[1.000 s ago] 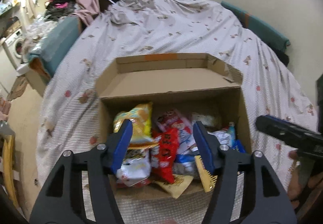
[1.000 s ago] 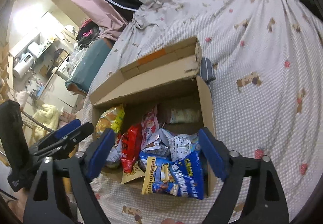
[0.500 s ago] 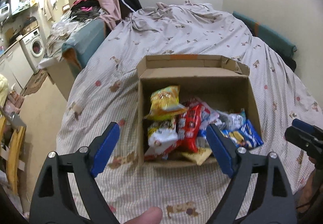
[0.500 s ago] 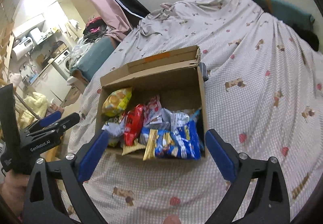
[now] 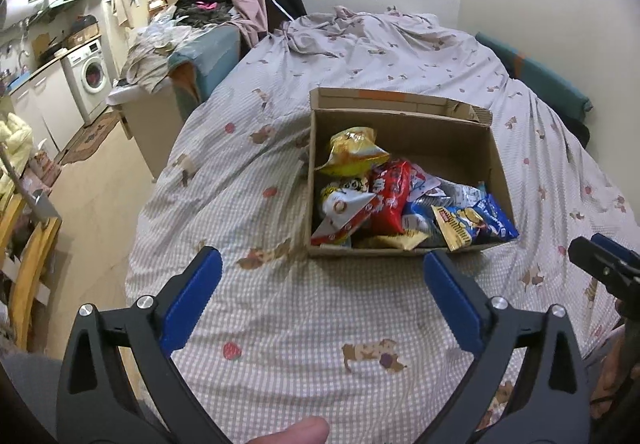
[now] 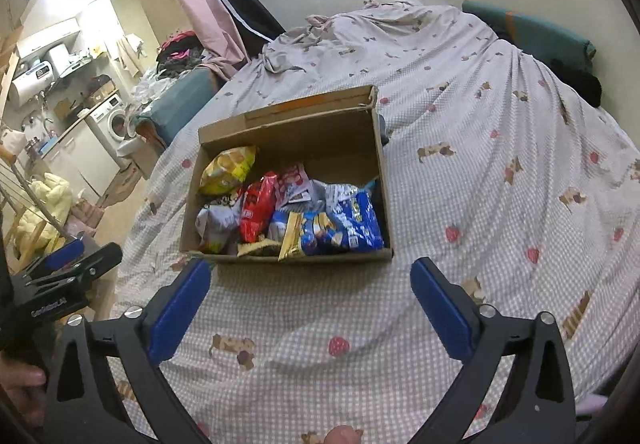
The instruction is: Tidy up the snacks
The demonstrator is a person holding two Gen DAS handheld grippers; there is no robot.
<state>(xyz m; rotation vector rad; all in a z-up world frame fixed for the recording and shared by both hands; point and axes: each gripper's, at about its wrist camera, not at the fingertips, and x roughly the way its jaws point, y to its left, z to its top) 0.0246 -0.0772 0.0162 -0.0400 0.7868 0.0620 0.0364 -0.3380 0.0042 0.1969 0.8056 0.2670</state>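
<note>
The box (image 5: 400,116) is matt brown cardboard. The snack bags (image 5: 392,196) in it are glossy, crinkled foil and plastic. The bed (image 5: 300,324) wears soft checked cloth. Each gripper (image 5: 320,296) is matt black plastic with blue pads (image 5: 188,304) and shiny metal screws.

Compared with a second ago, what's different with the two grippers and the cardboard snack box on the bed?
Both grippers have pulled back from the open brown cardboard box toward the near edge of the bed. The left gripper was over the snack packets with narrower jaws; its jaws are opening, nothing between them. The right gripper is also opening and empty. The box and the snack packets stayed as they were.
</note>
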